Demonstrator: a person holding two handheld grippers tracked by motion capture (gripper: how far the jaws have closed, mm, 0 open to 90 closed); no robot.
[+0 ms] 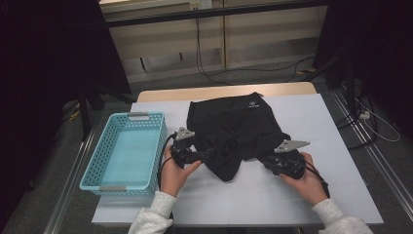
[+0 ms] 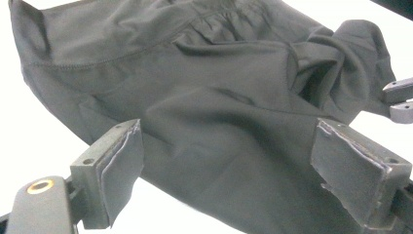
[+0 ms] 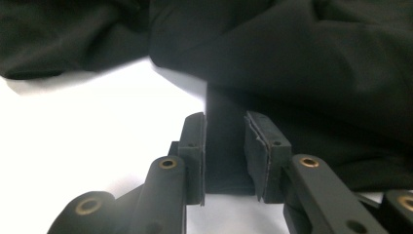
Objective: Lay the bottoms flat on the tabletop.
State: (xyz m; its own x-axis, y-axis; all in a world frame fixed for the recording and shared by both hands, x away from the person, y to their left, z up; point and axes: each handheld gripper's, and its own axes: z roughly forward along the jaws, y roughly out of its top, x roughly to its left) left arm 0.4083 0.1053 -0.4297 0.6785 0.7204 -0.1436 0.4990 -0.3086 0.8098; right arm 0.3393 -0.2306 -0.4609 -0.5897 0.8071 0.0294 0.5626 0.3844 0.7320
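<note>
the black fabric garment (image 1: 233,131) lies crumpled at the centre of the white table top (image 1: 311,122), its long axis running from the upper middle of the frame down toward the person. the left gripper (image 1: 191,155), at its lower left edge, has jaws spread wide over the cloth without pinching it. the right gripper (image 3: 225,153), at the lower right edge, has jaws narrowed around a fold of cloth; whether they press it i cannot tell.
</note>
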